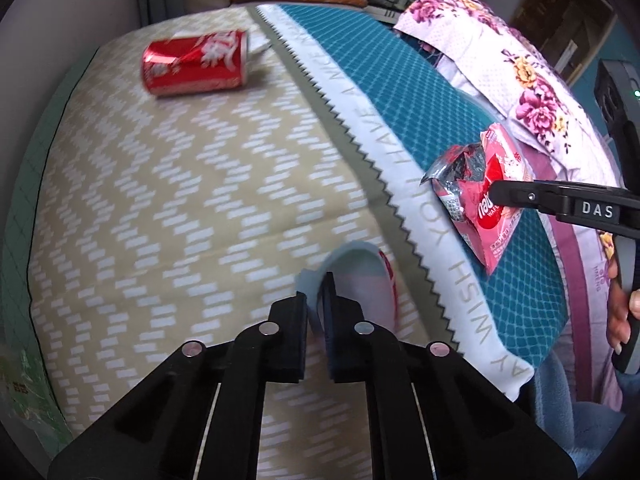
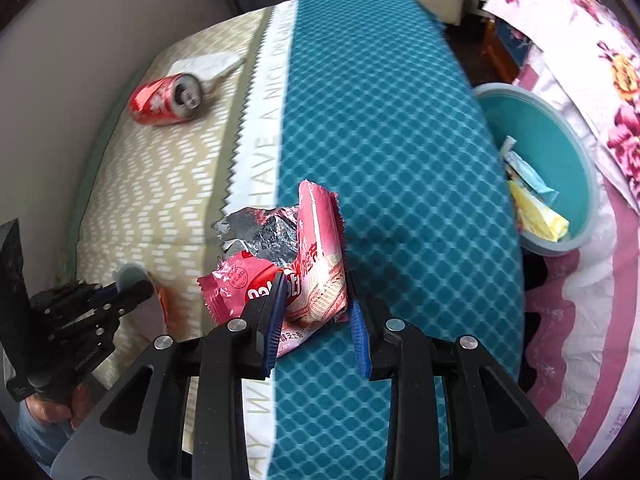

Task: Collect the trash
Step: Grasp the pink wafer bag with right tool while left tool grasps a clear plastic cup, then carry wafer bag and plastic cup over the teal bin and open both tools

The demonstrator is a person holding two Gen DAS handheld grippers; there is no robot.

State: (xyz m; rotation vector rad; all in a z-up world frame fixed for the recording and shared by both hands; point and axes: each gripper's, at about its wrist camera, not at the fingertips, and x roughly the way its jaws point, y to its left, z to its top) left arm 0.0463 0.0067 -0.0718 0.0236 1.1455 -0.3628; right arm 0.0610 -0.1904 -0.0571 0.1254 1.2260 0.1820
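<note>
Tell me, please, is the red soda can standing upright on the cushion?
No, the red soda can lies on its side on the beige cushion, its opened top facing sideways.

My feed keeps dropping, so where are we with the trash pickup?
Done: the teal round bin already holds yellow and blue wrappers.

In hand: the right gripper is closed around the pink wafer wrapper; the left gripper pinches a pale paper cup.

Left: the red dented soda can and white crumpled paper lie on the tablecloth.
</note>
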